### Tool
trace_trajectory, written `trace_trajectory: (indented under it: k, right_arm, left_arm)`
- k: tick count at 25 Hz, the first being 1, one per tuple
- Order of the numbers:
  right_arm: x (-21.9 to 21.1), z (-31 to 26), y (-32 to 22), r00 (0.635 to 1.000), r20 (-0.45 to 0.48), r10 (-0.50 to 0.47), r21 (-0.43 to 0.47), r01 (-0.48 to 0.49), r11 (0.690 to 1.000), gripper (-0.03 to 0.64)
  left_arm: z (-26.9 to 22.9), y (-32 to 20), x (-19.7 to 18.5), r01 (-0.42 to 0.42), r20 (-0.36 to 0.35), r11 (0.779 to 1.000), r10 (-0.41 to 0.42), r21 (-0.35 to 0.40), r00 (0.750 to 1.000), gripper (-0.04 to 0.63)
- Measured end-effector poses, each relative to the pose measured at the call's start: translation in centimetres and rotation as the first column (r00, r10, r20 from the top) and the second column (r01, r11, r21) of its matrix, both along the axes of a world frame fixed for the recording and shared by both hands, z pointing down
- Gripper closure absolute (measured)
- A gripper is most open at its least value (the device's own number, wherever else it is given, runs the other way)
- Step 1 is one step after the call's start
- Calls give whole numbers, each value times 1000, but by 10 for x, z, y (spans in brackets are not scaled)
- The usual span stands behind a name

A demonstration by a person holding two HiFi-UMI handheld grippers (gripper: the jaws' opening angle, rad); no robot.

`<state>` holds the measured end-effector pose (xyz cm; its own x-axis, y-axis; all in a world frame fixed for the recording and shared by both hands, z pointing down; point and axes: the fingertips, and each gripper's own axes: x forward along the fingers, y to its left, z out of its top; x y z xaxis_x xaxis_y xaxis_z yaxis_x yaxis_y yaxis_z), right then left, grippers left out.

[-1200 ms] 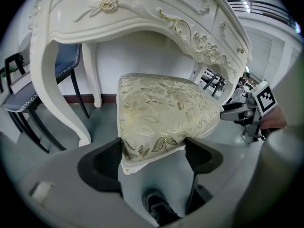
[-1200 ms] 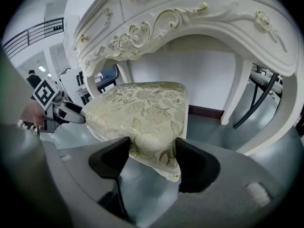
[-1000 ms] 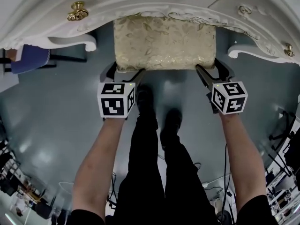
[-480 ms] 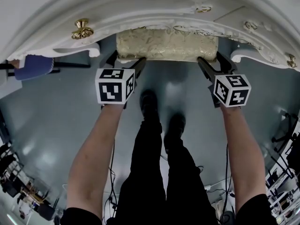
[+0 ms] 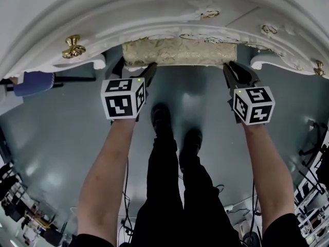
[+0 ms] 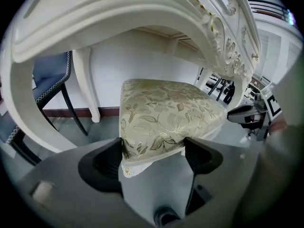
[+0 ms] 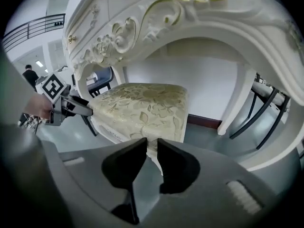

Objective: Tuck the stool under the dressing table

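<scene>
The stool [image 5: 177,53], its seat in pale gold floral cloth, stands mostly under the white carved dressing table [image 5: 154,9]; only its near edge shows in the head view. My left gripper [image 5: 138,70] is at the seat's near left corner. In the left gripper view that corner [image 6: 166,113] sits between the jaws [image 6: 153,153], with both pads against it. My right gripper [image 5: 237,72] is at the near right corner. Its jaws [image 7: 152,144] are closing to a narrow gap with nothing held; the stool corner [image 7: 142,108] lies just beyond the tips.
A blue chair [image 5: 31,81] stands under the table's left end, near a gold knob [image 5: 72,46]. Dark chair legs [image 7: 259,113] rise past the table's right leg. The person's legs and shoes [image 5: 175,138] are on the grey floor behind the stool. Cables and clutter line the floor's lower corners.
The stool has slid further under the dressing table, so much less of the seat shows. Both grippers moved forward with it toward the table's edge.
</scene>
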<state>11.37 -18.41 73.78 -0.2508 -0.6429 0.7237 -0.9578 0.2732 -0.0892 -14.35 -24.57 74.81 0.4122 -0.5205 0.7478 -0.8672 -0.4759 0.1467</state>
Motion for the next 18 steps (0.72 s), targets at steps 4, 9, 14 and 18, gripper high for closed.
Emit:
trace_trajectory:
  k: [4, 9, 14, 18]
  right_arm:
    - [1, 5, -5, 1000, -8, 18, 10, -18, 1000, 546]
    - [0, 6, -6, 1000, 2, 17, 3, -17, 1000, 546]
    - [0, 6, -5, 1000, -3, 12, 3, -12, 1000, 546]
    - [-1, 7, -5, 1000, -1, 11, -4, -11, 1000, 546]
  left_arm:
    - [-5, 15, -10, 60, 20, 998, -61, 22, 998, 273]
    - [-3, 24, -22, 119, 6, 993, -119, 21, 993, 373]
    - [-6, 29, -24, 131, 22, 990, -133, 60, 991, 465]
    - [1, 21, -21, 123, 24, 991, -124, 47, 992, 489]
